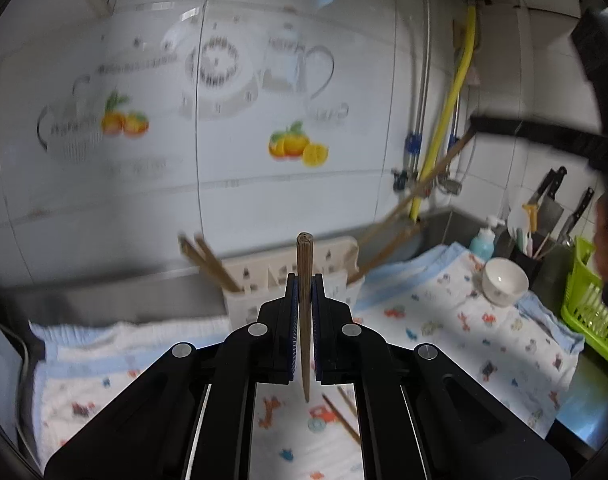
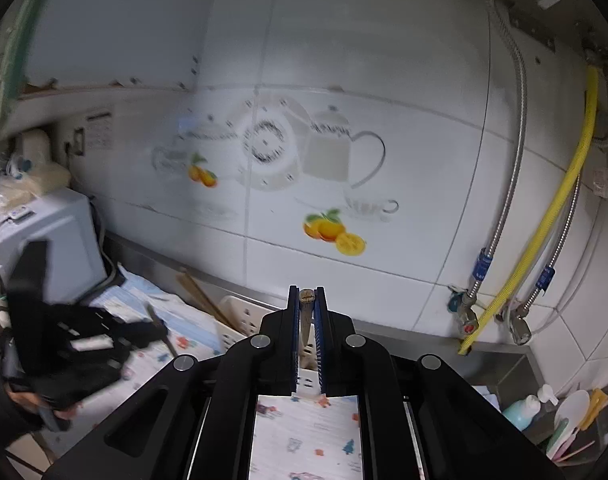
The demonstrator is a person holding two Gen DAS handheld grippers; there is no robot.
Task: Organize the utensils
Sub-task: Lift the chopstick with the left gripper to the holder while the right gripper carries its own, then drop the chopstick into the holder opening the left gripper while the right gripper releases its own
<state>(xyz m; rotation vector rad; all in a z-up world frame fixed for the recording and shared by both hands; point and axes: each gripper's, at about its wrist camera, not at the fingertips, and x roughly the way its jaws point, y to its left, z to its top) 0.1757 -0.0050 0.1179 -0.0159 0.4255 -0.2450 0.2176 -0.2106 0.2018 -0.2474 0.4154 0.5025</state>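
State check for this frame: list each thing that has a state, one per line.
Left hand-held gripper: shut on a chopstick, upright.
Right hand-held gripper: shut on a second chopstick.
Utensil holder: two chopsticks leaning inside.
Bowl: lying tilted on the towel.

utensil rack (image 1: 336, 268) ahead, wall (image 1: 263, 184) behind

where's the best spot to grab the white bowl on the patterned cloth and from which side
Take the white bowl by its rim, coming from above. It sits upright and open-mouthed on the patterned cloth, so one finger of a hand-held gripper can go inside the wall and one outside. Its rounded outer wall looks too wide and slippery to pinch from the side.
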